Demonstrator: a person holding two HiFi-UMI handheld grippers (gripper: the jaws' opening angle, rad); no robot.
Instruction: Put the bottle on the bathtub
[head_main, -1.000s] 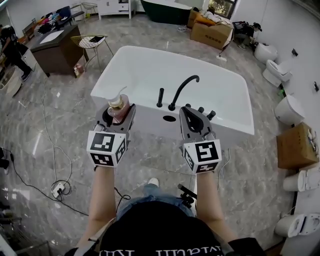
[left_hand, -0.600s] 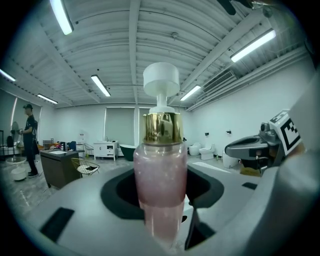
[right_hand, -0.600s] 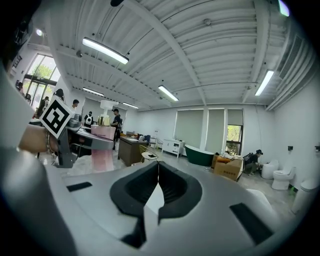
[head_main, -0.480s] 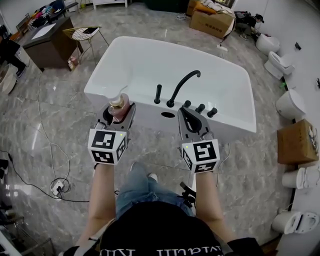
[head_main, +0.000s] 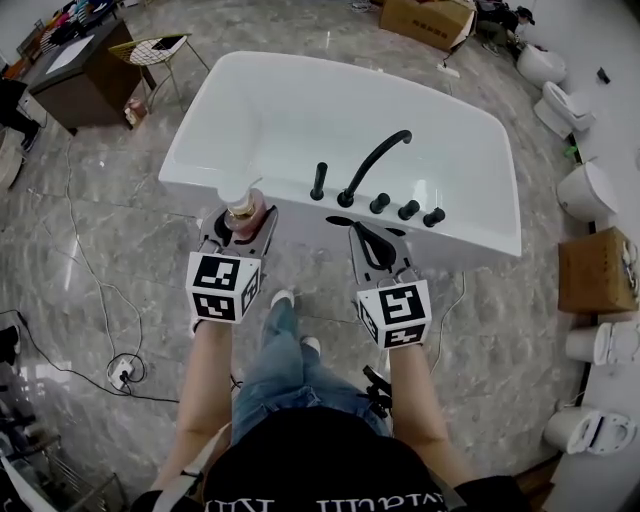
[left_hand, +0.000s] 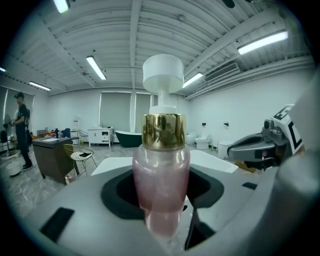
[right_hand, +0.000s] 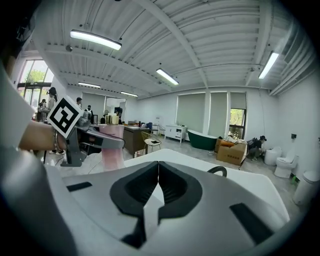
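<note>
A pink pump bottle (head_main: 243, 211) with a gold collar and white pump head stands upright between the jaws of my left gripper (head_main: 240, 222), which is shut on it. In the left gripper view the bottle (left_hand: 161, 172) fills the centre, clamped by the dark pads. The gripper hangs just in front of the near rim of the white bathtub (head_main: 200, 185), near its left corner. My right gripper (head_main: 368, 240) is shut and empty, its tips meeting, in front of the tub's rim below the black faucet (head_main: 375, 165). From the right gripper view, the bottle (right_hand: 112, 145) shows at left.
Black handles and knobs (head_main: 405, 210) stand along the tub's near rim. A dark desk (head_main: 75, 70) and a wire chair (head_main: 160, 50) are at far left, cardboard boxes (head_main: 425, 15) behind the tub, toilets (head_main: 590, 190) along the right. A cable (head_main: 70, 340) runs over the marble floor.
Both grippers have moved forward and sunk toward the tub's near rim, the left one carrying the bottle. The tub now lies closer below me.
</note>
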